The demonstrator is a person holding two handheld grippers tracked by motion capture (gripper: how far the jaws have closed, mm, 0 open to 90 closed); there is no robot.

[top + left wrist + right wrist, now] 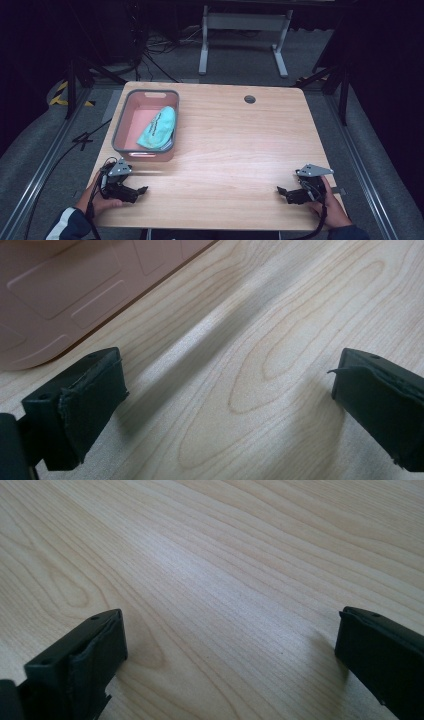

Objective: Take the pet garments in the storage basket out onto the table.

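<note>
A pink bin [127,125] with a grey rim stands at the table's left back part, and a folded turquoise cloth [159,128] lies inside it toward its right side. My left gripper [141,190] rests low on the table near the front left corner, just in front of the bin. Its jaws stand wide apart over bare wood [225,385], with the bin's pink wall [60,290] at the upper left of the left gripper view. My right gripper [280,191] sits near the front right corner, open, with nothing but wood grain [225,605] between its jaws.
The wooden table [235,150] has a round cable hole [250,99] at the back. Beyond it stand a white desk frame [242,30] and loose cables on grey carpet. Metal rails run along both sides of the table.
</note>
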